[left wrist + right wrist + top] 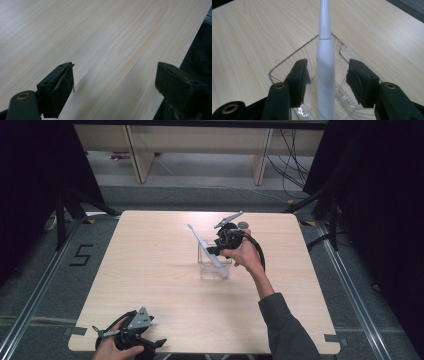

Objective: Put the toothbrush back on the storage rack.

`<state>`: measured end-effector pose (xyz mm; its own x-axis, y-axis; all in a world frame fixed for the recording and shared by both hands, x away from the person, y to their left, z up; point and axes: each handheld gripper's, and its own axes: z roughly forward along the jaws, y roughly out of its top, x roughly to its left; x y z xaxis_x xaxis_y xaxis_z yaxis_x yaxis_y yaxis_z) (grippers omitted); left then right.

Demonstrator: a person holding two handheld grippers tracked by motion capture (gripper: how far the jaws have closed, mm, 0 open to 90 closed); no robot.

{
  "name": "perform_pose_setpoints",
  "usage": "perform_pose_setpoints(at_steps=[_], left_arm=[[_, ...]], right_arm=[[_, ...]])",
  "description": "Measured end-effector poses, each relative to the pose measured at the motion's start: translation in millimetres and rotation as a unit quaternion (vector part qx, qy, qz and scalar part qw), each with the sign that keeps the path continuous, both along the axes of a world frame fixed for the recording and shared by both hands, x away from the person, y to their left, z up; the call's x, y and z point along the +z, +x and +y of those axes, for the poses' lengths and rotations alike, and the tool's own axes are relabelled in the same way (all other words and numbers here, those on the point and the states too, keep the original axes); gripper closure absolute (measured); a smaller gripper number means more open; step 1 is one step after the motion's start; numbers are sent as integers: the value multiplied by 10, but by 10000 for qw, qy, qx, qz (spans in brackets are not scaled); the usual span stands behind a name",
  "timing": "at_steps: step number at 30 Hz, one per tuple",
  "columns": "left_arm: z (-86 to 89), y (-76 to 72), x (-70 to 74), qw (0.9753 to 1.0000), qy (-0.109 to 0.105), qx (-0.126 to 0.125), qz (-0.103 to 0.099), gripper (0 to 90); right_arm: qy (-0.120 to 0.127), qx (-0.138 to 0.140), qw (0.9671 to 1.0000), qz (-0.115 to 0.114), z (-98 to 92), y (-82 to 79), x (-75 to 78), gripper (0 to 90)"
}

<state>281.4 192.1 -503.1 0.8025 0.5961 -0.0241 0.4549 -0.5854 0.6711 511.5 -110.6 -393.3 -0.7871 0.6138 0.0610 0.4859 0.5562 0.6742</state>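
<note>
my right gripper [325, 80] is released, jaws either side of the white toothbrush [325, 62] leaning in the clear container [287, 62]; its long axis runs straight ahead. left gripper [115, 85] idles, released, over the surface [100, 37].

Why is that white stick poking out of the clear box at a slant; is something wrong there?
Nothing looks broken. The electric toothbrush leans in the clear plastic container, head up beyond the rim. The right hand-held gripper straddles it, jaws open, not touching.
</note>
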Motion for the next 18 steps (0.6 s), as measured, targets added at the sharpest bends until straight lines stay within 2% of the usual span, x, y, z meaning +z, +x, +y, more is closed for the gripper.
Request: perform_pose_setpoints(at_steps=[3, 4, 6, 7, 8, 11, 13, 15, 16, 17, 18], left_arm=[[0, 1, 1, 10000, 6, 4, 3, 148], [1, 1, 1, 10000, 4, 5, 1, 148], [1, 1, 2, 10000, 0, 5, -2, 148], [1, 5, -1, 10000, -4, -1, -6, 148], [-1, 2, -2, 10000, -13, 14, -1, 148], [0, 0, -3, 10000, 4, -2, 7, 148], [1, 0, -1, 10000, -3, 5, -2, 148], [1, 1, -2, 10000, -11, 13, -1, 148], [2, 3, -2, 10000, 0, 6, 5, 148], [0, 2, -3, 10000, -1, 10, 7, 148], [-1, 2, -3, 10000, 5, 4, 6, 148]], right_arm=[[51, -68, 10000, 13, -19, -29, 38, 485], [39, 9, 9999, -92, -28, -24, 39, 481], [26, -38, 9999, -106, -33, -26, 46, 469], [57, -172, 9998, 44, -26, -50, 64, 468], [88, -43, 9998, -147, -40, -34, 45, 466], [134, -17, 9999, -99, -40, -50, 50, 455], [82, 19, 9998, -163, -63, -53, 69, 450], [149, -105, 9998, -58, -69, -72, 76, 446], [102, -145, 9997, -184, -76, -80, 69, 443], [120, -16, 9998, -167, -95, -71, 89, 442], [135, -14, 9996, -231, -106, -73, 85, 439]])
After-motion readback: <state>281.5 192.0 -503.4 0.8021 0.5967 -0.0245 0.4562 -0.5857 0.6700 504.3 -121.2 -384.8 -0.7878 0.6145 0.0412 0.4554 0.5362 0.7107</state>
